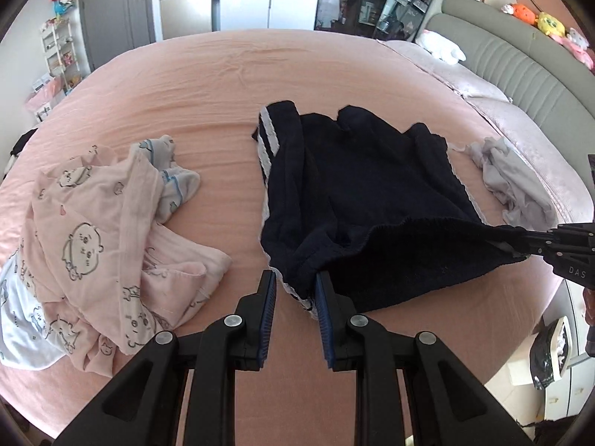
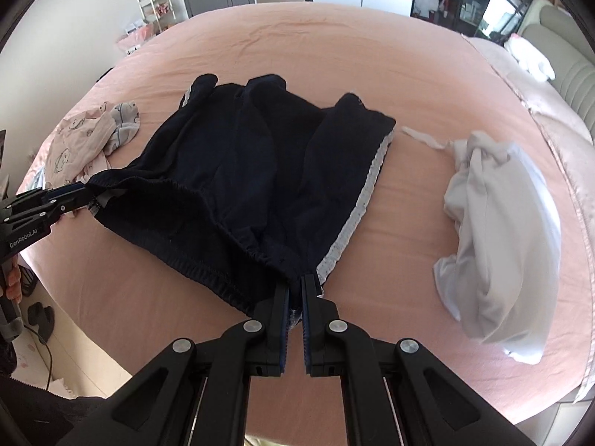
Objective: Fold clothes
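- Navy shorts (image 1: 357, 193) with white side trim lie spread on the pink bed (image 1: 223, 85), waistband end nearest both cameras, leg openings pointing away.
- Left hand-held gripper (image 1: 295, 290): its jaws stand a little apart on either side of the left waistband corner, where the white trim ends. In the left wrist view a gap shows between the pads and the cloth; in the right wrist view the same gripper (image 2: 80, 191) appears to pinch that corner, which is raised off the bed. Whether it truly clamps the fabric I cannot tell.
- Right hand-held gripper (image 2: 295, 286): jaws nearly together, with the right waistband corner of the shorts caught between the pads. In the left wrist view it (image 1: 515, 239) holds that corner lifted clear of the bed.
- Waistband between the two corners is stretched and sags in the middle; the rest of the shorts rests on the bed, with folds across the legs.
- Pink printed garment (image 1: 96, 230), crumpled, lies left of the shorts, apart from them, with a grey-blue printed piece (image 1: 174, 178) partly beneath it.
- Pale grey garment (image 2: 505, 238), bunched, lies right of the shorts, not touching them.
- Padded headboard (image 1: 520, 70) borders the bed's far right; plush toys (image 1: 550, 24) sit along its top.
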Demonstrator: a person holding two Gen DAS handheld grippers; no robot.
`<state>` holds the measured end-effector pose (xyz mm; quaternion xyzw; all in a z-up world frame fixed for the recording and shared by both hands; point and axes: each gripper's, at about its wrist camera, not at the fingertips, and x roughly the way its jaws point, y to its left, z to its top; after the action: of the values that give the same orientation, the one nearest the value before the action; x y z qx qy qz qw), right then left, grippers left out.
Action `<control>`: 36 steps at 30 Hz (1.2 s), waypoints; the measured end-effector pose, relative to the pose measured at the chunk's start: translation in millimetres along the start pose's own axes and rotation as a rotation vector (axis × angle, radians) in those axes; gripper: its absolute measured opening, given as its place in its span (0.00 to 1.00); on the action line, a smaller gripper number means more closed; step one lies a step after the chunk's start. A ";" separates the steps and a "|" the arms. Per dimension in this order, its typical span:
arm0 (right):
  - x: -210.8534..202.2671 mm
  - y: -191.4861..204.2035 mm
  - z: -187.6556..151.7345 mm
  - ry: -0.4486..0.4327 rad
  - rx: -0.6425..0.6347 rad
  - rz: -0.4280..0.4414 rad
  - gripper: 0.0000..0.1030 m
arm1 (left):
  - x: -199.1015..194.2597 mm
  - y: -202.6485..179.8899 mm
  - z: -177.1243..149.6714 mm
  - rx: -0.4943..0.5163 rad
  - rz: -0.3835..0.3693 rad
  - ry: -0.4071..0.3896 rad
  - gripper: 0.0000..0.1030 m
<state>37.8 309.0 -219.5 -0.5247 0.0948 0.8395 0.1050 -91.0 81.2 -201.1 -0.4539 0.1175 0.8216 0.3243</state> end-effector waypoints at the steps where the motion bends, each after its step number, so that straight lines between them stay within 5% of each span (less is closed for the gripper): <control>1: 1.1 -0.9 -2.0 -0.001 0.007 0.009 0.05 | 3.2 -0.3 -0.8 -0.001 -0.004 0.002 0.19; 6: -0.3 -13.8 -11.4 -0.054 0.100 0.079 0.20 | 4.9 -9.5 -6.0 0.018 -0.021 -0.012 0.19; 10: 4.3 -8.7 -16.3 -0.073 0.076 0.030 0.47 | 12.0 -15.8 -5.3 0.062 0.015 -0.010 0.19; 14: 10.3 0.5 -20.5 -0.092 0.024 -0.024 0.53 | 19.0 -6.9 -8.5 0.006 -0.011 0.018 0.19; 29: 31.1 -6.5 -11.7 -0.098 0.050 -0.045 0.51 | 45.0 -3.8 -7.1 -0.001 0.021 0.021 0.20; 33: 35.2 -9.0 -14.4 -0.079 0.075 -0.036 0.15 | 40.6 4.0 -12.7 -0.046 -0.004 -0.002 0.19; 36: 36.4 -11.1 -20.4 -0.072 0.086 -0.036 0.09 | 35.7 5.2 -20.8 -0.045 -0.005 -0.003 0.18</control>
<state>42.9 317.0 -261.6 -0.4908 0.1174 0.8509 0.1458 -93.9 82.3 -242.7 -0.4601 0.0974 0.8240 0.3160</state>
